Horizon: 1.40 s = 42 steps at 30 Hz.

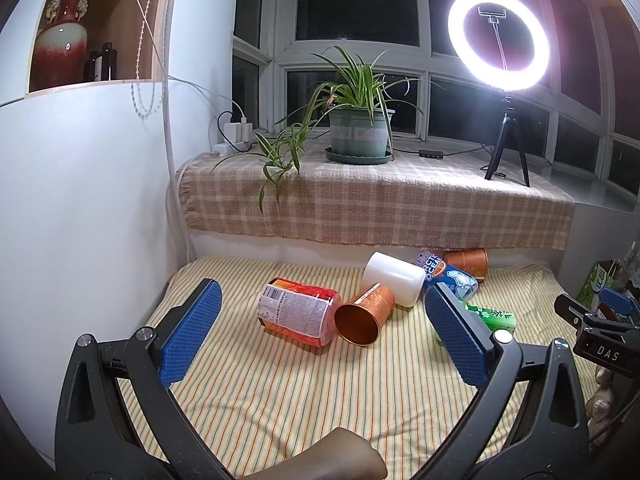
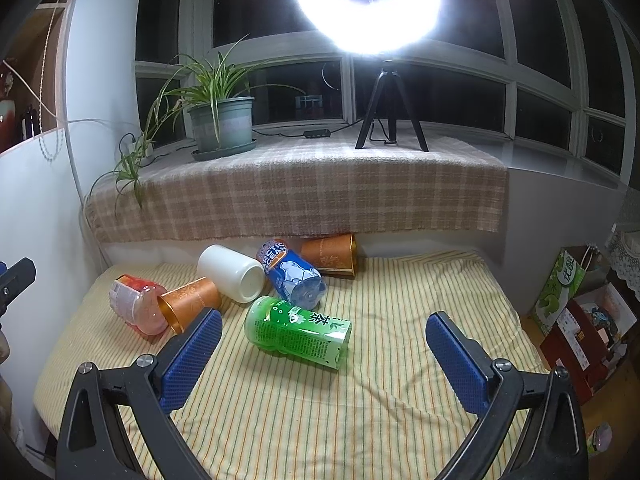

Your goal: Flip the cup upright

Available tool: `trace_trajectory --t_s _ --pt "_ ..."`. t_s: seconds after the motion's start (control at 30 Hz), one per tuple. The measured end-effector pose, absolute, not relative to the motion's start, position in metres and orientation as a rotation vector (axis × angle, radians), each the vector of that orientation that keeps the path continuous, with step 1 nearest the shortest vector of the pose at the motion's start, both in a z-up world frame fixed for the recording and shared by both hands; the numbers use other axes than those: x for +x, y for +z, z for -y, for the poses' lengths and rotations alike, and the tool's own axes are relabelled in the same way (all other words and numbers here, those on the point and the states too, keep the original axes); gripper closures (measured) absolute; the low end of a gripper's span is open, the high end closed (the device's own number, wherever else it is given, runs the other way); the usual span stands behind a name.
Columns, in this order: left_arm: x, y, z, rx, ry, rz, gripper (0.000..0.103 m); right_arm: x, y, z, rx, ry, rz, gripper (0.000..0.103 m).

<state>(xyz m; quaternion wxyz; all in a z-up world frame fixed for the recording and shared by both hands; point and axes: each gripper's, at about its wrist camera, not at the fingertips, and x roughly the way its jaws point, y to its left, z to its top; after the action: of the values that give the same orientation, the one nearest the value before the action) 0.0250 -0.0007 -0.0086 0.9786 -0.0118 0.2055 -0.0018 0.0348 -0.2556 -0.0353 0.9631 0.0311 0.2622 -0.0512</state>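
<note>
On the striped bench below a plaid-covered sill, 6 toppled cups are seen: 2 copper cups, 1 white cup. Each hand-held gripper is held apart, empty.

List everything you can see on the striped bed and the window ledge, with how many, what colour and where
Copper cups: two, orange; one lying mid-bed, open mouth toward the camera, the other on its side at the back wall.
White cup: one, lying behind the nearer copper cup.
Red bottle: one, red-orange, lying left.
Blue can: one, lying centre back.
Green bottle: one, lying nearest the right gripper.
Potted plant: one, green, on the checked ledge cloth.
Ring light: one, lit, on a black tripod, ledge right.
Left gripper: blue pads, open.
Right gripper: blue pads, open.
</note>
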Motion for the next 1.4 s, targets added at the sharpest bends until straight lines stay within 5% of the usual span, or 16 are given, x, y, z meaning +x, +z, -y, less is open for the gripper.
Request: trace_trajectory --t_s 0.97,1.4 --pt "0.035 -0.021 -0.008 -0.028 0.009 -0.459 0.0 0.073 -0.041 0.25 0.018 0.002 -0.588 0.0" --pt "0.036 -0.039 -0.04 -0.034 0.059 -0.532 0.0 0.171 -0.057 0.268 -0.03 0.183 -0.805 0.007"
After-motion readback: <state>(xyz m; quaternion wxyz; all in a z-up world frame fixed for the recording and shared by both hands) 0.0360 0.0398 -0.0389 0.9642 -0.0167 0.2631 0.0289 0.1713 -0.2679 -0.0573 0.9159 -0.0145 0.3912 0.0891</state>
